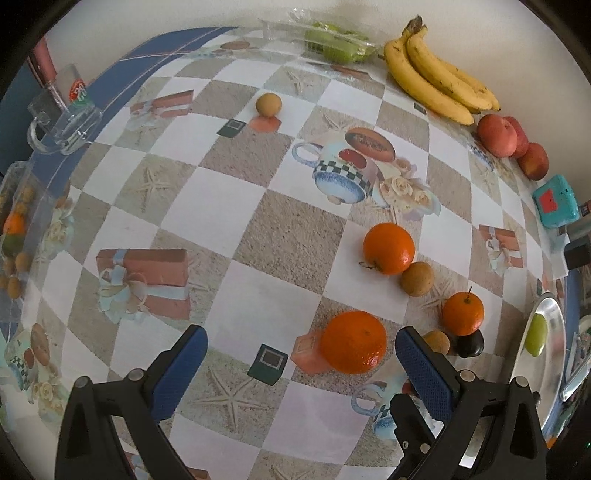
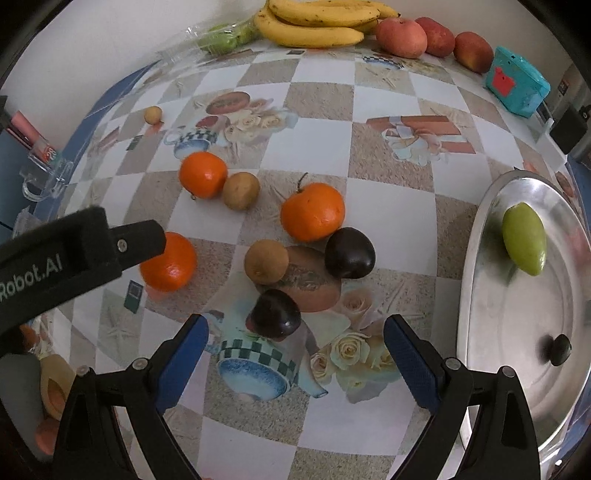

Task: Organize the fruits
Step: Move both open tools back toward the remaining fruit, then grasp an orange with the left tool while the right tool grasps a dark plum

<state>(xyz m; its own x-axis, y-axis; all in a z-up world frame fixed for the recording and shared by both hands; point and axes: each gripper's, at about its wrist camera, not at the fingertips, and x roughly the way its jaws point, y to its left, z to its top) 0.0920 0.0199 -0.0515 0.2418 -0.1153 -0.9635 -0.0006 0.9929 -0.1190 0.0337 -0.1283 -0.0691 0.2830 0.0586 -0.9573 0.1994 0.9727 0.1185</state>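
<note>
Orange [image 1: 353, 342], firm, round, roll-prone: grip across its middle; left gripper [image 1: 301, 345] and right gripper [image 2: 295, 338] jaws apart, empty.

1. A table [image 1: 295, 236] fills both views, covered by a glossy cloth printed with white and sandy-beige checks, starfish, teapots, roses and gift boxes.
2. The cloth has a blue border [image 1: 110, 74], seen toward 10 o'clock in the left wrist view.
3. A plain off-white wall [image 1: 147, 18] rises behind the table's far edge, from 11 to 1 o'clock.
4. The same wall [image 2: 110, 33] shows at 11 o'clock in the right wrist view.
5. Light is soft and even, with faint sheen on the cloth.
</note>
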